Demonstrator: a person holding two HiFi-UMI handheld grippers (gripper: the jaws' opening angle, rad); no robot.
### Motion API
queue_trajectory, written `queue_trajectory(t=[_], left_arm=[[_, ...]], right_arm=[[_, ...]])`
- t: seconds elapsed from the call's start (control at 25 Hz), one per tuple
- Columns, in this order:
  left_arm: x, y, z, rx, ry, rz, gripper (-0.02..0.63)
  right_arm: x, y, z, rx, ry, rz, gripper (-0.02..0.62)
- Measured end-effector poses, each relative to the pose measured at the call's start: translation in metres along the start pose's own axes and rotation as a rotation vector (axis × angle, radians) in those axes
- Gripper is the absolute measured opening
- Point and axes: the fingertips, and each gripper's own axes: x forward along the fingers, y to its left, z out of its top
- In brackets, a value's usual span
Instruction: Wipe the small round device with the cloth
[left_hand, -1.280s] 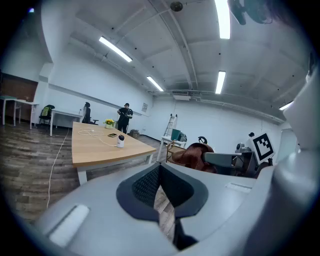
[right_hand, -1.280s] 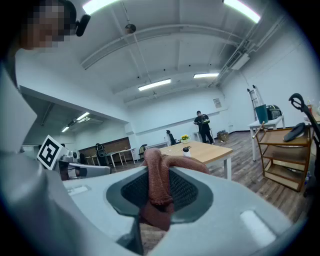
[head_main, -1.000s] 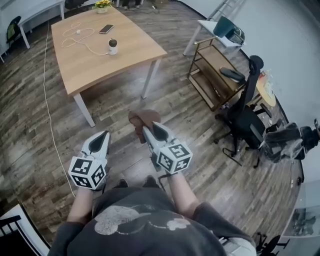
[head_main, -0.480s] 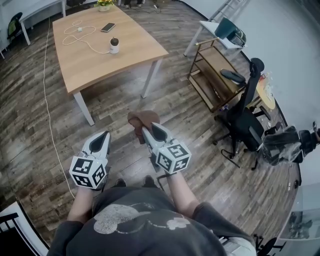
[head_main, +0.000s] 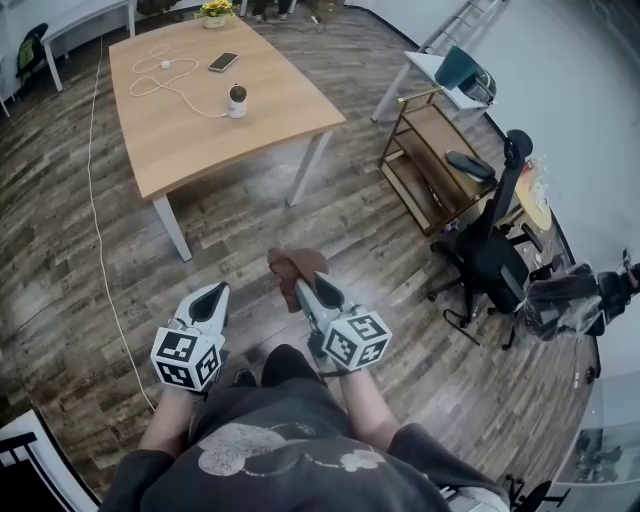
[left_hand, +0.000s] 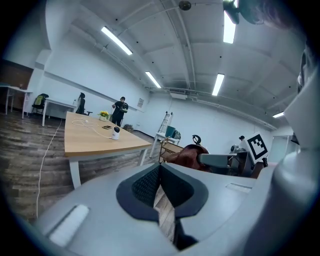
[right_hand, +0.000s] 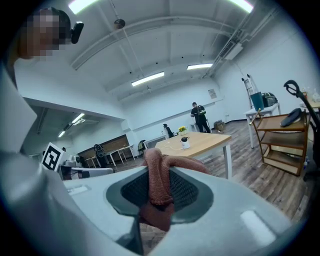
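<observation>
1. Gripper state. The right gripper (head_main: 308, 285) is pinching the reddish-brown woven cloth (head_main: 293, 266). In the right gripper view a thick fold of the cloth (right_hand: 159, 181) fills the gap between the dark pads, rises above them and hangs below them. The left gripper (head_main: 213, 294) is pressed together and carries nothing. In the left gripper view its pads meet at the tips, and only floor shows through the sliver beneath them.

2. Target position. The small round white device with a dark face (head_main: 237, 100) stands upright on the light wooden rectangular table (head_main: 205, 140), near the table's right-hand edge. It is well apart from both grippers, ahead of them. A white cable (head_main: 165, 78) runs from it across the tabletop, away from me.

3. Governing relation. The two jaw axes converge, and the device lies between them. It is left of the jaw line in the left gripper view (left_hand: 115, 133) and just right of the cloth in the right gripper view (right_hand: 185, 142). Neither gripper is clearly nearer, though the right sits slightly further forward.

4. Assessment. I judge the approach incomplete; wiping is not yet begun. The next move calls for closing the gap to the table, then turning the right gripper rightward to bring the cloth onto the device. The left gripper is free to steady the device.
</observation>
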Motion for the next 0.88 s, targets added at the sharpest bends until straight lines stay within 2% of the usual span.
queue_trajectory(t=[0.2, 0.4, 0.56, 0.76, 0.88], left_arm=[[0.017, 0.015, -0.002, -0.012, 0.018, 0.009, 0.018], [0.045, 0.041, 0.012, -0.006, 0.026, 0.037, 0.018], [0.07, 0.076, 0.037, 0.011, 0.025, 0.09, 0.018], [0.105, 0.102, 0.084, 0.11, -0.001, 0.12, 0.018], [0.125, 0.123, 0.103, 0.088, -0.024, 0.165, 0.018]], right_arm=[[0.017, -0.015, -0.006, 0.029, 0.019, -0.011, 0.094], [0.064, -0.039, 0.0, 0.064, 0.035, 0.017, 0.094], [0.117, -0.053, 0.021, 0.08, 0.029, 0.072, 0.094], [0.178, -0.077, 0.061, 0.077, 0.015, 0.125, 0.094], [0.212, -0.093, 0.076, 0.065, 0.031, 0.15, 0.094]])
